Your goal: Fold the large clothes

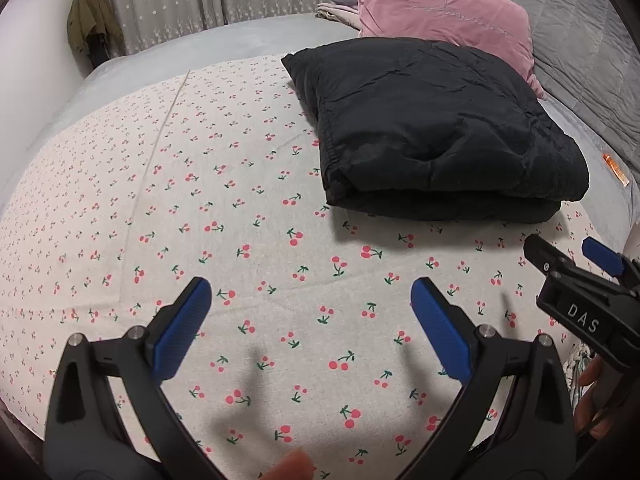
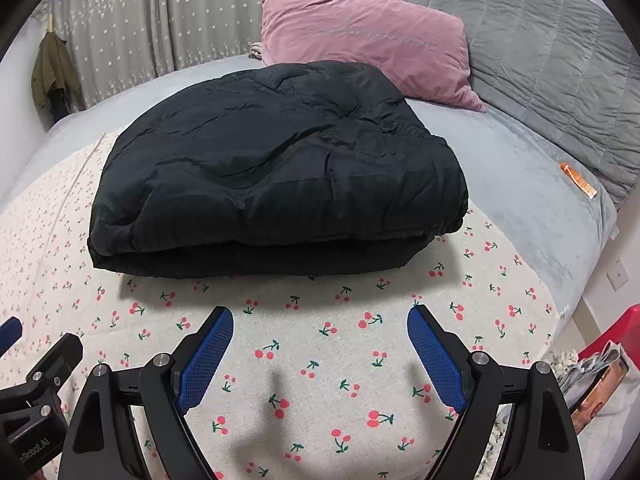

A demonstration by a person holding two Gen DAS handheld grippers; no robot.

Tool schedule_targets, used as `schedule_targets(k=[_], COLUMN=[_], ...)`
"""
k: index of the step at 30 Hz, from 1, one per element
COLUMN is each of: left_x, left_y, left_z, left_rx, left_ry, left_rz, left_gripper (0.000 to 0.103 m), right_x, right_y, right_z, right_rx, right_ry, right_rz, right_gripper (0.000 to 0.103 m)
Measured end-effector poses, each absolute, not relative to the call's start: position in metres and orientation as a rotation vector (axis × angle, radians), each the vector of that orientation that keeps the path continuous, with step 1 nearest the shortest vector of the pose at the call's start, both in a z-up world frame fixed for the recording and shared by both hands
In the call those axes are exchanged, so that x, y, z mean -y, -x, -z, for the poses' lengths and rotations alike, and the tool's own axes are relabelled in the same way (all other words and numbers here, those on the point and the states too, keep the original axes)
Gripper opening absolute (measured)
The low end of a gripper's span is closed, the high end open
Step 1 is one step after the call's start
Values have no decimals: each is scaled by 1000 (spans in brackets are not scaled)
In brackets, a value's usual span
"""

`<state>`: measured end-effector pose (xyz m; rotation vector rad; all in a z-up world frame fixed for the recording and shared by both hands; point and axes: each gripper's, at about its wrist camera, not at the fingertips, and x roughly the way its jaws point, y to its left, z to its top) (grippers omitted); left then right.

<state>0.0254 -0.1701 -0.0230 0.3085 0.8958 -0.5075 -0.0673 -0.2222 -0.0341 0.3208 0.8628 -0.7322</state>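
A black padded jacket [image 1: 436, 128] lies folded in a thick rectangular bundle on a cherry-print cloth [image 1: 224, 216]; it also shows in the right wrist view [image 2: 276, 168], straight ahead. My left gripper [image 1: 312, 304] is open and empty, hovering over the cloth short and left of the jacket. My right gripper [image 2: 320, 336] is open and empty, just in front of the jacket's near edge. The right gripper also appears at the right edge of the left wrist view [image 1: 568, 256]. Neither gripper touches the jacket.
The cherry-print cloth [image 2: 320, 360] lies on a grey bed [image 2: 520, 184]. A pink pillow [image 2: 368, 52] and a grey quilt [image 2: 552, 64] lie behind the jacket. An olive garment [image 1: 90, 20] hangs at the far left by the curtain. A red object [image 2: 616, 332] sits off the bed's right side.
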Motion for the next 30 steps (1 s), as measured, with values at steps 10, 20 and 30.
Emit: schedule_targets(k=[10, 20, 30], left_x=[173, 174, 174], left_y=[-26, -25, -24], left_z=[28, 28, 27], left_rx=[-910, -908, -910], left_ry=[-312, -309, -306], left_rz=[524, 540, 553], left_gripper=[100, 100, 100], right_x=[229, 231, 231], right_y=[68, 69, 69], right_z=[39, 39, 40], right_rx=[-881, -883, -884], right_ry=[-342, -347, -347], right_rz=[728, 727, 727], right_gripper=[90, 90, 90])
